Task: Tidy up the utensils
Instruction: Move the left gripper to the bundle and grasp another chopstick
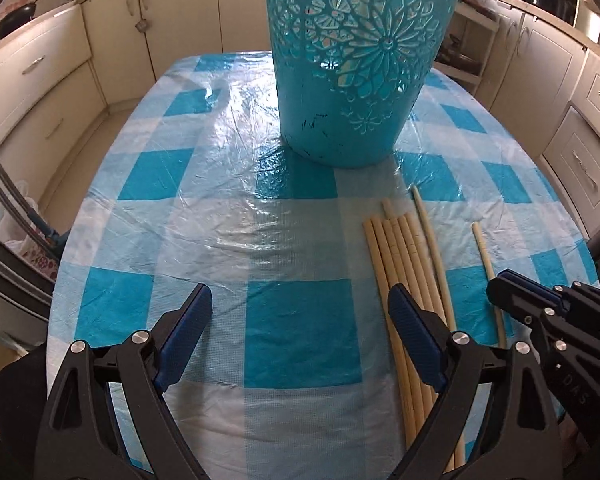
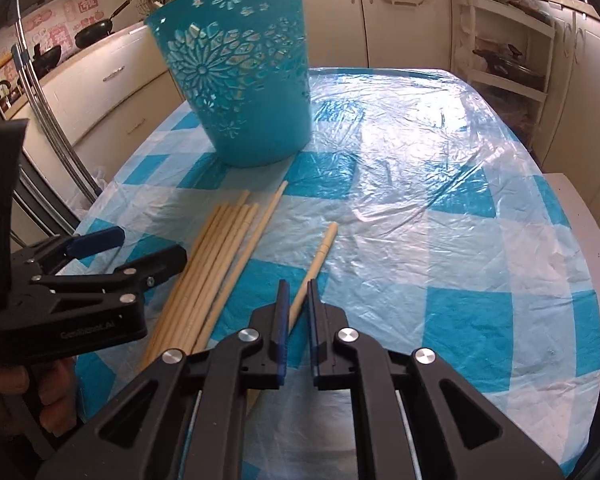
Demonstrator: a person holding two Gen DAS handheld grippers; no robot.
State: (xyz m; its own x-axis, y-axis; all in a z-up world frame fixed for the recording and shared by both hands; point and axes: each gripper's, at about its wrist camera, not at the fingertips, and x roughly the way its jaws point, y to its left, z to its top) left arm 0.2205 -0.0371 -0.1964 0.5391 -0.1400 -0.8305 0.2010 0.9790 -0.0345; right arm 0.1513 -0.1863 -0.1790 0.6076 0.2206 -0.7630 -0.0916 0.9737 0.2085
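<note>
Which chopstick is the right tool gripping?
The lone chopstick lying apart on the right of the bundle; the right tool is shut on it.

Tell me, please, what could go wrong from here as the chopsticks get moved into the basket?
The right gripper pinches the lone chopstick near its end, so it may pivot or slip. The open left gripper sits close to the chopstick bundle and could scatter it. The tall basket might tip.

Turquoise perforated basket (image 1: 356,68) stands upright toward the far edge of the checked table (image 1: 180,216), blocking the middle there. A bundle of chopsticks (image 1: 404,280) lies before it near the right edge. The left half lies open for passage.
</note>
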